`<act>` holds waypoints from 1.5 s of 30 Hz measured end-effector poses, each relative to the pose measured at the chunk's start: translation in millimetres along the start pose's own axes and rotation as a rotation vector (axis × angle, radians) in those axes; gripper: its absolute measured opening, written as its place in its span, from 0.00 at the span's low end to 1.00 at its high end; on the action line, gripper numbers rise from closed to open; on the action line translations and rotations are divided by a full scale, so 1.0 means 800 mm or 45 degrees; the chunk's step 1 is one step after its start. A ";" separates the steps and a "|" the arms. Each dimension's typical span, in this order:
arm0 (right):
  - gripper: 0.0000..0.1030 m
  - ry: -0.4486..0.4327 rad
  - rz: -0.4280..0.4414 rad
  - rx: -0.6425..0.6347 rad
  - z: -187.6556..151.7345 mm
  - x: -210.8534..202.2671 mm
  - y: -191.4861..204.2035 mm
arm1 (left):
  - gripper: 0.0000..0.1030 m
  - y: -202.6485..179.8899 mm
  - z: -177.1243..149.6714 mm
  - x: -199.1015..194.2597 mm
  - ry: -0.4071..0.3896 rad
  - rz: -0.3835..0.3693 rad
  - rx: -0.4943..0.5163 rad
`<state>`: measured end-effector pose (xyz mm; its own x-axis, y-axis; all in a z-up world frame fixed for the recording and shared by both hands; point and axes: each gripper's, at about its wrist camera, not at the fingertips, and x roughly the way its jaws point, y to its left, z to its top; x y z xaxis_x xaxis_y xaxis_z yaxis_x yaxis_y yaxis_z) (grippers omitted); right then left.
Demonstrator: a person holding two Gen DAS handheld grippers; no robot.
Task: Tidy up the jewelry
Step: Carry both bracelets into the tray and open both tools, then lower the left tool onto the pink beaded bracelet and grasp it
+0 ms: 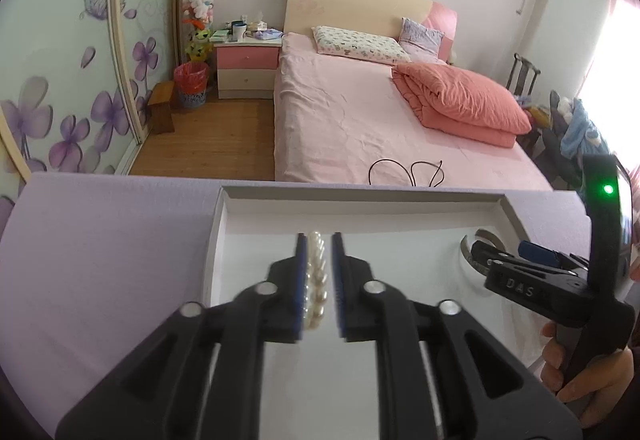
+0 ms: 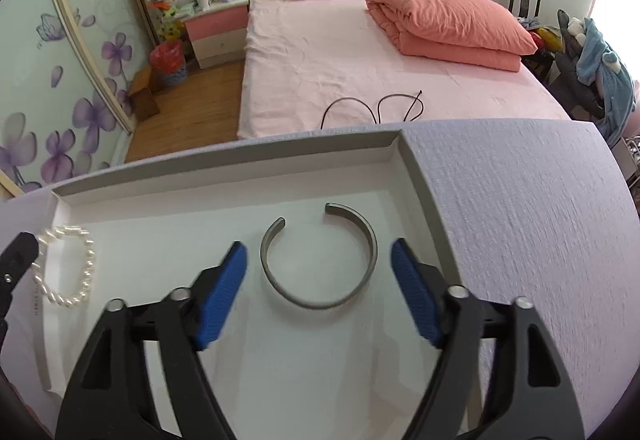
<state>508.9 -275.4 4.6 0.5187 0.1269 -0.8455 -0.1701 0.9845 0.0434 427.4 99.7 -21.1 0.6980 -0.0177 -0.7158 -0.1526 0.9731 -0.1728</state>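
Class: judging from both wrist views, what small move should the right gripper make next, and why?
Probably close the right gripper on the metal cuff bracelet: its jaws stand open either side of the cuff, which lies flat in the white tray.

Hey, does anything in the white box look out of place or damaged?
Nothing stands out. The grey metal open cuff bangle lies flat in the shallow white box, and the white pearl bracelet looks intact.

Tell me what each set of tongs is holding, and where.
Left tongs straddle the pearl bracelet; a firm grip can't be confirmed. Right tongs are open around the metal cuff bangle, holding nothing.
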 end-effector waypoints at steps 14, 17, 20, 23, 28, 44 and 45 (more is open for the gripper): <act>0.76 -0.231 0.130 -0.029 -0.070 -0.119 -0.055 | 0.56 0.023 -0.075 -0.145 -0.175 0.052 0.017; 0.76 -0.286 0.148 -0.059 -0.101 -0.146 -0.064 | 0.60 0.019 -0.109 -0.179 -0.213 0.051 0.031; 0.76 -0.337 0.164 -0.082 -0.134 -0.168 -0.072 | 0.62 0.013 -0.143 -0.206 -0.222 0.027 0.023; 0.76 -0.393 0.176 -0.126 -0.165 -0.188 -0.077 | 0.65 0.008 -0.181 -0.227 -0.239 0.006 0.021; 0.76 -0.467 0.175 -0.215 -0.215 -0.204 -0.075 | 0.67 -0.013 -0.237 -0.245 -0.243 -0.002 0.063; 0.75 -0.451 0.220 -0.210 -0.283 -0.206 -0.093 | 0.66 -0.070 -0.317 -0.228 -0.086 -0.086 0.155; 0.75 -0.453 0.221 -0.209 -0.286 -0.208 -0.093 | 0.64 -0.073 -0.319 -0.225 -0.074 -0.086 0.168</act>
<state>243.9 -397.1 20.2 0.7223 0.3510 -0.5959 -0.3963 0.9162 0.0593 132.2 -12.6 -55.3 0.7433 -0.0748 -0.6648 -0.0131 0.9919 -0.1262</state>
